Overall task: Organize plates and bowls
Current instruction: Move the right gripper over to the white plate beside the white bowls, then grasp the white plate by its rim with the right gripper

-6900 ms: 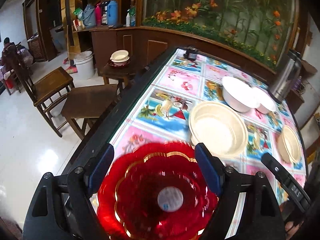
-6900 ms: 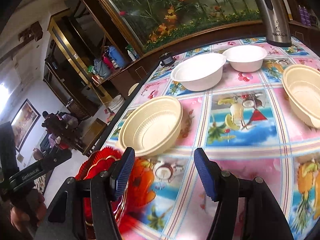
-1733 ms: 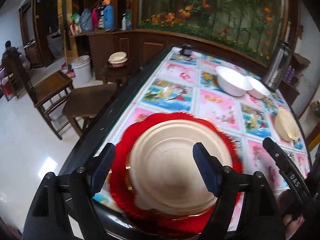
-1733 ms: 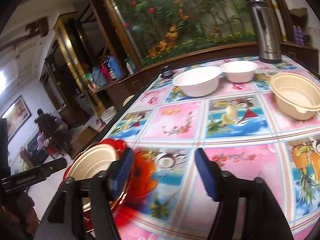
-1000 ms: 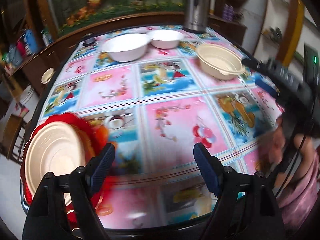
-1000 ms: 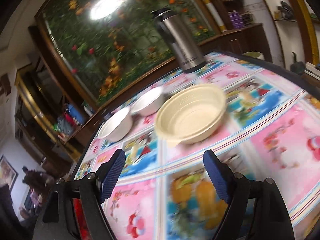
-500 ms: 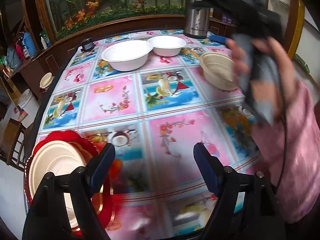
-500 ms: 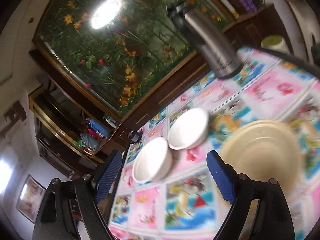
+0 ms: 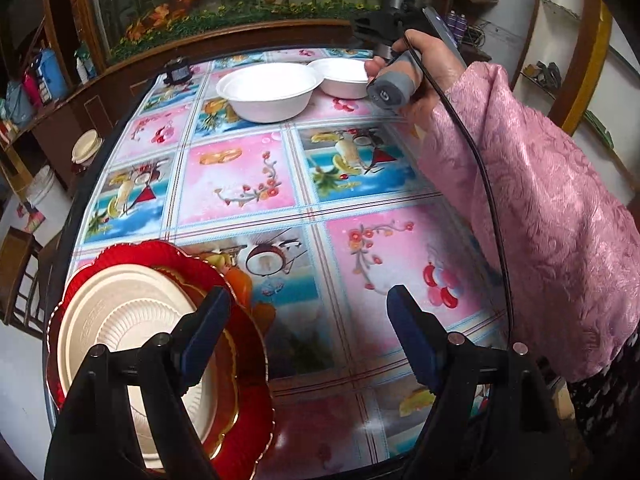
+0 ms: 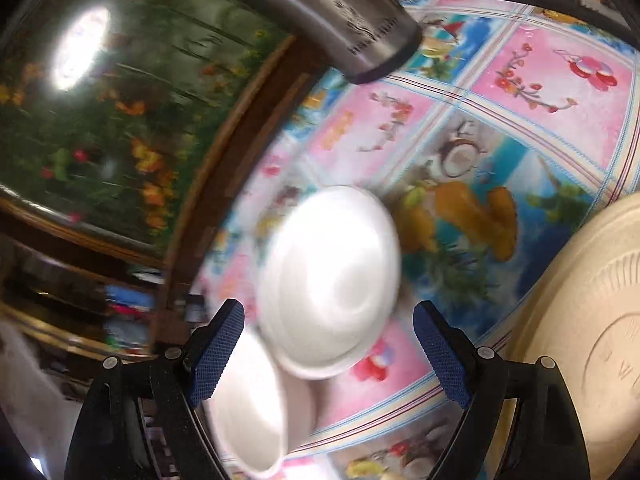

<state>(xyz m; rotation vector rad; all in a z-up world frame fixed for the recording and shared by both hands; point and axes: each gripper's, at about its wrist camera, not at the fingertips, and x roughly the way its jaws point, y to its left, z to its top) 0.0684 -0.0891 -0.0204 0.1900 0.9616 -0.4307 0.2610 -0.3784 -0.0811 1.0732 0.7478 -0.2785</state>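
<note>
A red scalloped plate [image 9: 244, 360] lies at the table's near left corner with a cream plate [image 9: 120, 320] stacked on it. My left gripper [image 9: 308, 320] hovers open and empty just right of that stack. At the far end stand a large white bowl [image 9: 270, 90] and a small white bowl [image 9: 344, 76]. A hand [image 9: 424, 76] in a pink sleeve holds my right gripper above the small one. In the right wrist view my right gripper [image 10: 328, 340] is open, with the blurred small white bowl [image 10: 332, 276] just ahead of its pads, untouched. The large white bowl [image 10: 248, 408] is lower left, a cream bowl [image 10: 592, 340] at right.
A steel flask [image 10: 340, 12] stands beyond the white bowls near the table's far edge. A small dark object [image 9: 178, 72] sits at the far left corner. A wooden ledge with a flower display [image 9: 240, 0] borders the table; chairs and a bucket [image 9: 42, 192] stand left of it.
My right gripper swept from over the cream bowl to the white bowls and rolled; the small white bowl now sits just ahead of its jaws. The left gripper shifted slightly, still open.
</note>
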